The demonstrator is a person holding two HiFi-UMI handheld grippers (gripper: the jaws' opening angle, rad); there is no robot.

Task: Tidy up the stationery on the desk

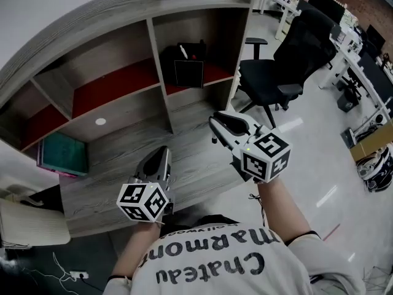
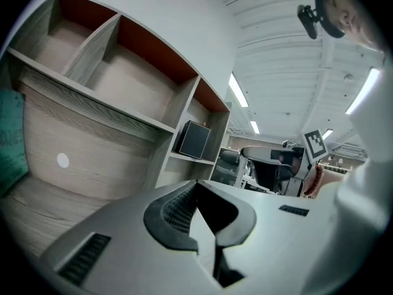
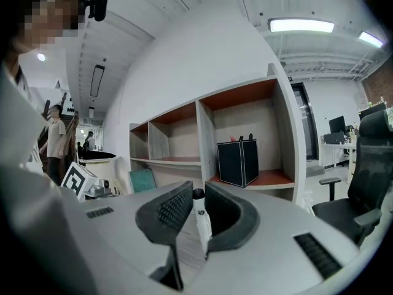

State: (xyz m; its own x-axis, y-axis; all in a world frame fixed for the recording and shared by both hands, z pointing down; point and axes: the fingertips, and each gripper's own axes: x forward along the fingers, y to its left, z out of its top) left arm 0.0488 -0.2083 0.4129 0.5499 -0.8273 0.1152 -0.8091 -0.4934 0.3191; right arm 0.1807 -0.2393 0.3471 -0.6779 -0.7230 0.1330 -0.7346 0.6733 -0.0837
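My right gripper (image 1: 215, 120) hovers over the grey wooden desk (image 1: 190, 158), shut on a white marker pen with a black cap (image 3: 200, 217) that stands upright between its pads (image 3: 172, 209). A black square pen holder (image 1: 189, 71) with pens in it stands in the right shelf compartment on a red shelf board; the same pen holder (image 3: 239, 161) lies ahead of the right gripper (image 3: 198, 192). My left gripper (image 1: 163, 149) is lower and to the left over the desk, its jaws (image 2: 196, 183) closed with nothing between them. The pen holder (image 2: 194, 139) also shows ahead of it.
A teal book (image 1: 63, 153) leans at the desk's left end. Open shelf compartments (image 1: 116, 85) run along the back of the desk. A black office chair (image 1: 288, 60) stands to the right. A white seat (image 1: 34, 223) is at the lower left.
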